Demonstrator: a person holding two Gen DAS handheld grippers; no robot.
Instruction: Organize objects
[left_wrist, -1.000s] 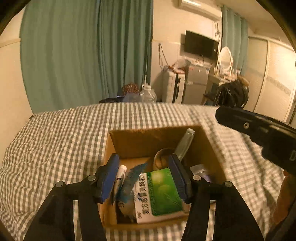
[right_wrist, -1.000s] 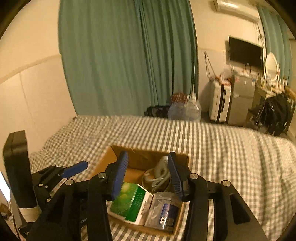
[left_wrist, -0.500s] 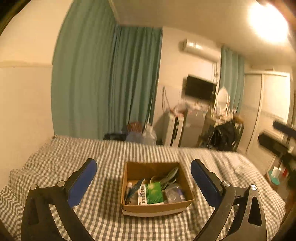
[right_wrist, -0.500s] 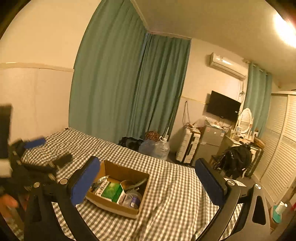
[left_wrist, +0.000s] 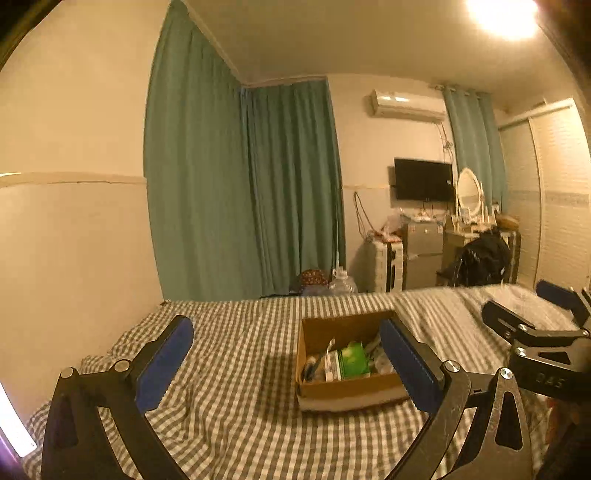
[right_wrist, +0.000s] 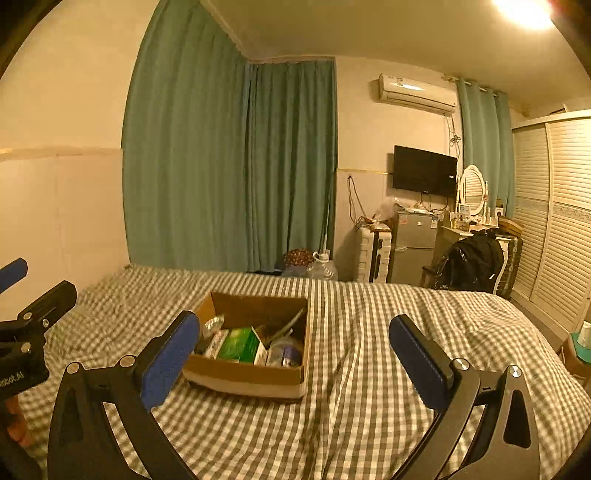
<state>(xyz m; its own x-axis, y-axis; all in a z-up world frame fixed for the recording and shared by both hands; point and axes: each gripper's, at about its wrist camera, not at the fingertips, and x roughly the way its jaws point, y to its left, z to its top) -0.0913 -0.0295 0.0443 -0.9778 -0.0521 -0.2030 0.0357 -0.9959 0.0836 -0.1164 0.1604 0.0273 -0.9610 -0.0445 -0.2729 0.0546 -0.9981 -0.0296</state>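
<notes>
A brown cardboard box rests on a grey-and-white checked bed cover. Inside lie a green-and-white carton, a clear jar, a pen-like item and other small things. My left gripper is open, held back from the box, its right finger overlapping the box's right wall. My right gripper is open too, nothing between its blue pads. Each view shows the other gripper at its edge: the right one, the left one.
Green curtains hang behind the bed. Water jugs stand on the floor beyond it. A drawer unit, small fridge, desk with a mirror and a black bag line the far wall. Louvred wardrobe doors run along the right.
Both grippers have pulled up and back from inside the box and opened wide. The box now sits farther off, and the left view has shifted leftward.
</notes>
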